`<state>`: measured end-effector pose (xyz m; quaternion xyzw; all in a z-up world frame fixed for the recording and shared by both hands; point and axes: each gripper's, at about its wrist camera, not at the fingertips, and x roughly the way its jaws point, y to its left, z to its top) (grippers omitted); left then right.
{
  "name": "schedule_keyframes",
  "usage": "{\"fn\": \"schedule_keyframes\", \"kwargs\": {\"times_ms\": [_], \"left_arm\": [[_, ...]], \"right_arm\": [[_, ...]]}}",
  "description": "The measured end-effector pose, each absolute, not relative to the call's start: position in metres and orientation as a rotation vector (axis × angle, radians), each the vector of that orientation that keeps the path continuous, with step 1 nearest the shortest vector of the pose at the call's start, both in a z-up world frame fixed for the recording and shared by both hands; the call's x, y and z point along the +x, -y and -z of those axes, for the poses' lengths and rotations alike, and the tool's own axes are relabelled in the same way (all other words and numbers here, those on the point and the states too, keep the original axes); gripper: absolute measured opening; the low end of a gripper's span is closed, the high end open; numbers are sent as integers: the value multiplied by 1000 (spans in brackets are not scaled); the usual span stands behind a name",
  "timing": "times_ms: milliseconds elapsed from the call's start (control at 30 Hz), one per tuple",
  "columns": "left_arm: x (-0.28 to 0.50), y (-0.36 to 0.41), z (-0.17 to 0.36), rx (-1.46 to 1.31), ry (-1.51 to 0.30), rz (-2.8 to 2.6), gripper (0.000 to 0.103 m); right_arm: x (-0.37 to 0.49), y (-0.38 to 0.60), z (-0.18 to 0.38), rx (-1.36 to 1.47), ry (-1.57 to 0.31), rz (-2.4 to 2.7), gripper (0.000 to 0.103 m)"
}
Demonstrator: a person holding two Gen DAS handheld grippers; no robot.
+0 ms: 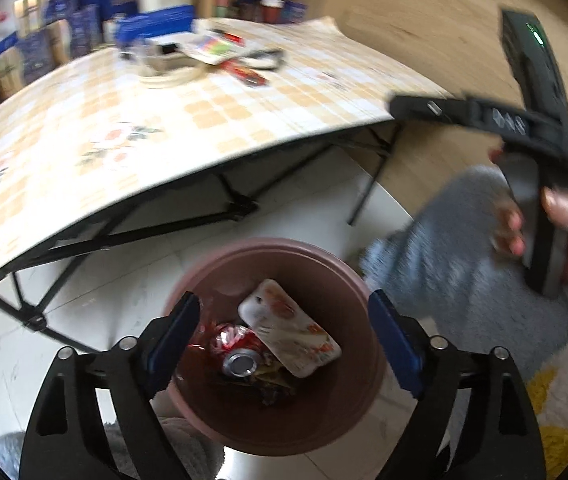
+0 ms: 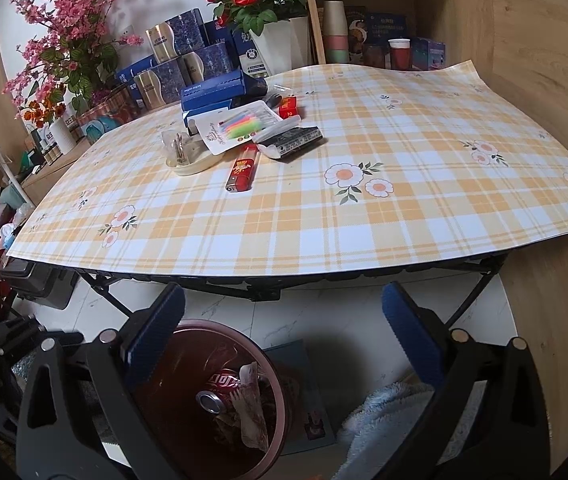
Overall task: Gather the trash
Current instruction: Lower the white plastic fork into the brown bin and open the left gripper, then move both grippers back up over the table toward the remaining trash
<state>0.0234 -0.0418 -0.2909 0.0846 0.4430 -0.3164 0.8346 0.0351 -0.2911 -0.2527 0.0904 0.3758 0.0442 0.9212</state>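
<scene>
Trash (image 1: 290,328), a white wrapper and a crushed can (image 1: 237,354), lies in the pink bin (image 1: 324,420) below the left gripper (image 1: 284,340), whose fingers stand wide apart and empty. The right gripper (image 2: 284,336) is likewise spread and empty. Beyond its fingers the worktop (image 2: 404,200) carries a red lighter (image 2: 240,172) and a torn packet (image 2: 290,140), probably left to collect.

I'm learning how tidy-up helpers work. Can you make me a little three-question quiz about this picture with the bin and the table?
1. True or false: the crushed red can lies inside the pink bin.
2. Which is on the checked tablecloth? A) the red lighter B) a banana C) a teddy bear
3. Fill in: the left tool is ____ above the bin, with nothing between its blue pads.

Key
1. True. It lies beside a white wrapper.
2. A
3. open. The right tool is open and empty too.
</scene>
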Motion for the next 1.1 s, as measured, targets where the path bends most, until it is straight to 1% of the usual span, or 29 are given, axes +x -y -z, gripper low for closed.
{"fn": "schedule_keyframes", "kwargs": {"times_ms": [200, 333, 600, 733, 1000, 1100], "left_arm": [[41, 11, 275, 42, -884, 519, 91], [48, -7, 266, -44, -849, 458, 92], [61, -23, 254, -107, -805, 395, 92], [69, -30, 248, -131, -789, 370, 92], [93, -41, 239, -172, -762, 331, 92], [103, -41, 236, -173, -760, 322, 92]], "right_arm": [[37, 285, 251, 151, -779, -109, 97], [37, 287, 244, 154, -753, -127, 97], [50, 314, 237, 310, -744, -149, 97], [56, 321, 231, 333, -728, -152, 97], [80, 330, 222, 279, -739, -171, 97], [92, 329, 221, 176, -742, -132, 97]]}}
